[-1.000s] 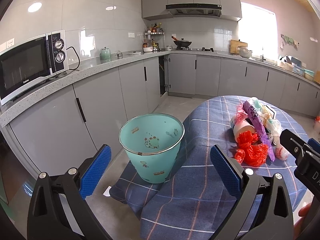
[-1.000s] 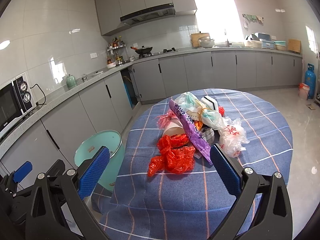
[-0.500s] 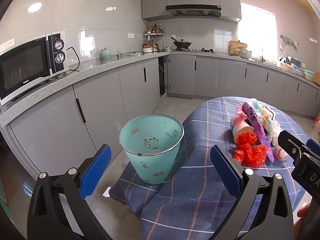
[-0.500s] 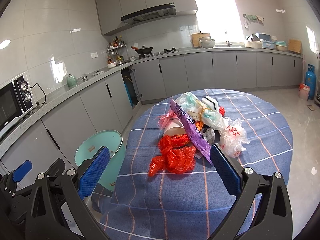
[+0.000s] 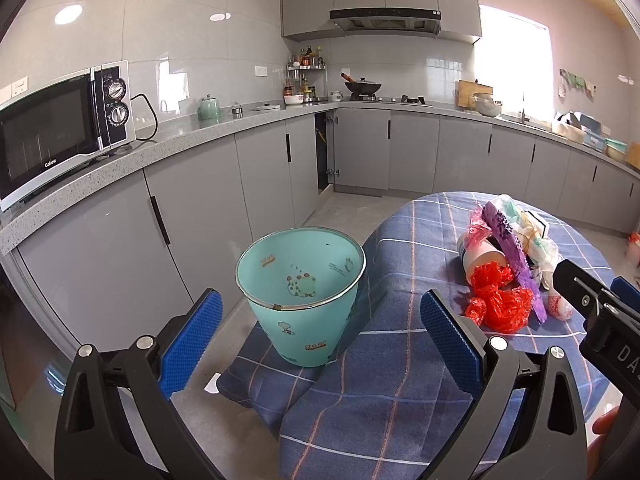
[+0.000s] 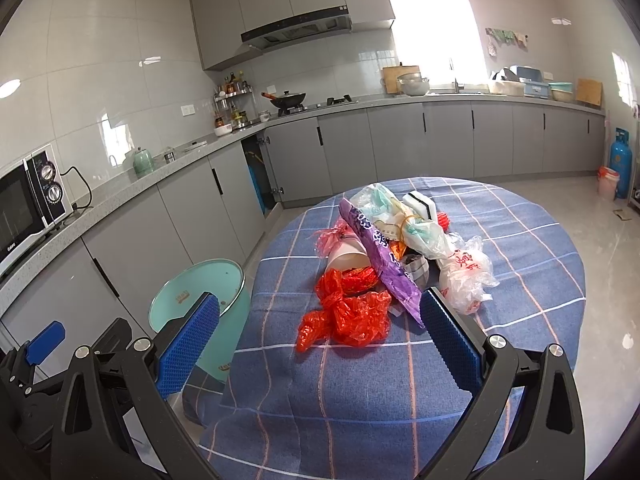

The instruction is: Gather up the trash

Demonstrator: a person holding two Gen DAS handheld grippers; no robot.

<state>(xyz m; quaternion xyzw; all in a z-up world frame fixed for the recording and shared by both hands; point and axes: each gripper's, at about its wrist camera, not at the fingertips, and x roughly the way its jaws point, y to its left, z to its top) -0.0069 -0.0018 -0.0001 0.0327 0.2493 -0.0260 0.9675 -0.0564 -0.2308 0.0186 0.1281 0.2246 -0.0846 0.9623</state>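
A heap of trash lies on the round table with the blue checked cloth (image 6: 520, 240): a crumpled red plastic bag (image 6: 352, 312), a purple wrapper (image 6: 380, 252), a white paper cup (image 6: 348, 256) and a clear plastic bag (image 6: 464, 276). The same red plastic bag (image 5: 500, 300) shows in the left wrist view. A mint-green bin (image 5: 300, 292) stands on the floor beside the table, empty inside. My left gripper (image 5: 320, 332) is open, held just before the bin. Short of the red bag, my right gripper (image 6: 320, 336) hangs open over the table with nothing held.
Grey cabinets (image 5: 200, 208) with a stone counter run along the left and back walls. A microwave (image 5: 60, 128) sits on the counter. The cloth drapes to the floor (image 5: 288, 384) beside the bin. A blue gas cylinder (image 6: 620, 164) stands at far right.
Both views have shifted only slightly. The bin and trash heap sit a touch lower in the frames. Both grippers stay open and hold nothing.
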